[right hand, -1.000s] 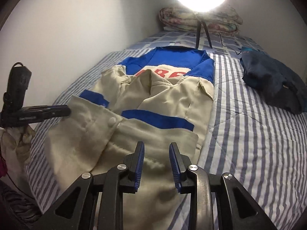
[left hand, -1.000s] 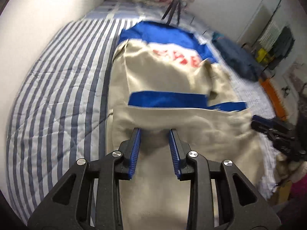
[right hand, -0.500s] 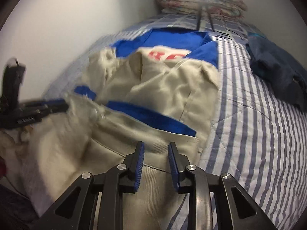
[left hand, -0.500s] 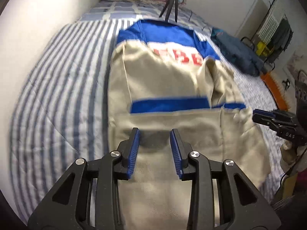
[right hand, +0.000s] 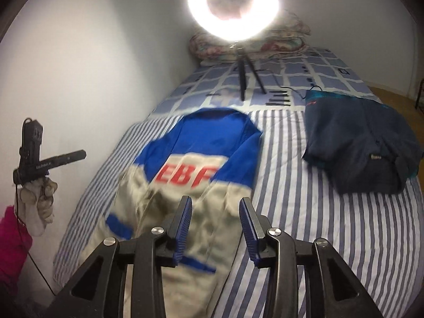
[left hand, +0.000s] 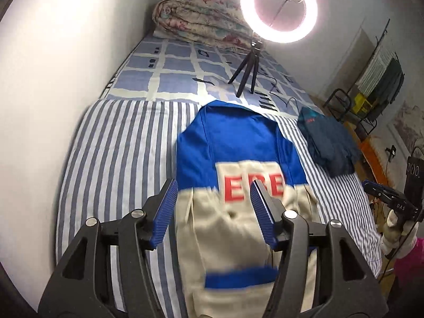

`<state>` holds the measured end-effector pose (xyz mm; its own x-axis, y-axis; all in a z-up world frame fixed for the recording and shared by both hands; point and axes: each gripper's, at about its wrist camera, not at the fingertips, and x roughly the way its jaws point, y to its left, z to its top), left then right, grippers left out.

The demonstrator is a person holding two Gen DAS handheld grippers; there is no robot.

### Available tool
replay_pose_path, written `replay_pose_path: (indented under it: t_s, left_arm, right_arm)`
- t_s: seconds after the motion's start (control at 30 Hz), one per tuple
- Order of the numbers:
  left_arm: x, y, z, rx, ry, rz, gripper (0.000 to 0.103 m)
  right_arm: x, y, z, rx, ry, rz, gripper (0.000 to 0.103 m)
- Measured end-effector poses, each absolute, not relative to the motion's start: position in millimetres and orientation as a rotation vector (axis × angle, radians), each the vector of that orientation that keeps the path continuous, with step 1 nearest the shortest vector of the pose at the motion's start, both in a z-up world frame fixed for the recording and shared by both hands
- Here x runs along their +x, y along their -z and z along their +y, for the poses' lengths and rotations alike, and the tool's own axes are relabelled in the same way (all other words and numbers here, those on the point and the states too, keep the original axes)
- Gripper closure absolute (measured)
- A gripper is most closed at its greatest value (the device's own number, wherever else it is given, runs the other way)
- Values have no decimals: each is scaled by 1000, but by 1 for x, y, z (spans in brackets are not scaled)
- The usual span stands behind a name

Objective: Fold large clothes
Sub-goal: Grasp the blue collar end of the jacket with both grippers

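A beige and blue jacket (left hand: 238, 175) with red letters lies lengthwise on the striped bed (left hand: 119, 159), its sides folded in to a narrow strip. It also shows in the right wrist view (right hand: 190, 175). My left gripper (left hand: 213, 213) is open and empty, raised above the jacket's middle. My right gripper (right hand: 215, 228) is open and empty, raised above the jacket's right side. Each gripper shows from the side in the other's view, the right one (left hand: 389, 198) and the left one (right hand: 47, 161), both held off the bed's near corners.
A folded dark blue garment (right hand: 360, 145) lies on the bed to the right of the jacket. A ring light on a small tripod (left hand: 249, 71) stands past the jacket's collar. A rolled floral quilt (left hand: 201, 18) lies at the head. A white wall (left hand: 53, 79) runs along the left.
Both grippers have lifted up and away from the jacket's hem and opened wider. The loose flap on the jacket's right side now lies folded in, so the jacket is narrower.
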<state>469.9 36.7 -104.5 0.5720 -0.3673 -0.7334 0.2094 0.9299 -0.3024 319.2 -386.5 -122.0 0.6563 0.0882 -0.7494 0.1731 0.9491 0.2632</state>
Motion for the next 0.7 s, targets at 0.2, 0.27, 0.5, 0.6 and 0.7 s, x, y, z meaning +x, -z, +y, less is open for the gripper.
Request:
replay_pose_path:
  t_s: [0.2, 0.27, 0.5, 0.6, 0.7]
  left_arm:
    - [547, 138, 24, -207, 340, 953, 40]
    - [576, 158, 19, -203, 326, 983, 40]
    - [640, 206, -4, -178, 326, 1059, 40]
    - [660, 220, -12, -172, 321, 1084, 40]
    - [678, 235, -21, -167, 335, 1115, 40]
  right_arm:
    - [382, 150, -425, 351, 38, 845, 54]
    - [402, 167, -436, 349, 50, 858, 54]
    - [472, 222, -464, 384, 53, 882, 53]
    - [493, 238, -470, 404, 47, 895, 53]
    - [517, 256, -477, 415, 48, 909, 53]
